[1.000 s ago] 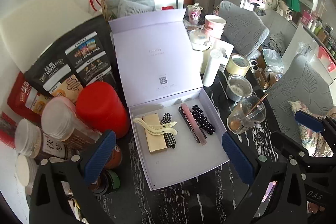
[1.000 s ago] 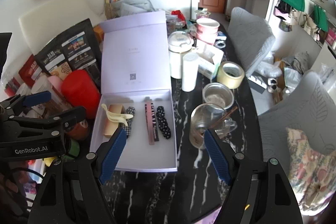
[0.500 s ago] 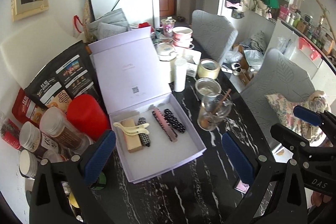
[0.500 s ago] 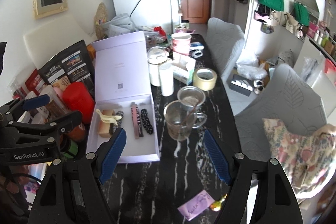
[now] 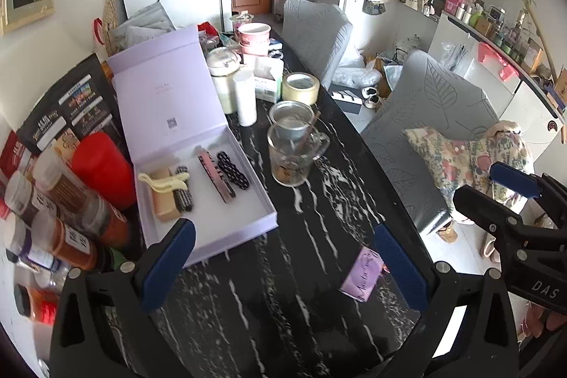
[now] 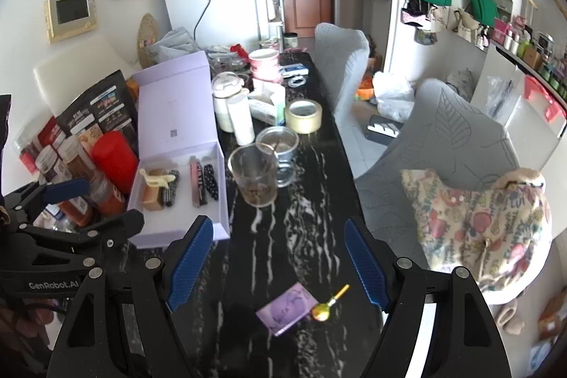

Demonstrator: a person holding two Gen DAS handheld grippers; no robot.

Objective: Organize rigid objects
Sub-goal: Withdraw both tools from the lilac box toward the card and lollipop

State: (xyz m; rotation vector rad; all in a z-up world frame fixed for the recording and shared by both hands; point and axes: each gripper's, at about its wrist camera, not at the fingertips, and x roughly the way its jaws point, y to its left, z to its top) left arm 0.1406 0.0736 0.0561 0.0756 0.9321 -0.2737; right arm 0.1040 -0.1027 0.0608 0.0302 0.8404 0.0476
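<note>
An open lilac box lies on the black marble table, lid propped up behind it. Inside lie several hair clips: a cream claw clip on a tan one, a checked one, a pink bar and a dotted black one. A lilac card and a gold-headed pin lie on the near table. My left gripper stands open and empty above the table near the box's front edge. My right gripper is open too, above the card.
A glass mug with a stick, a metal tin, a tape roll and white jars stand right of the box. Spice jars, a red lid and snack bags crowd the left. Grey chairs line the right side.
Both grippers have pulled back from the box and risen a little; more of the near table shows, with the lilac card and the pin in view. Jaws unchanged.
</note>
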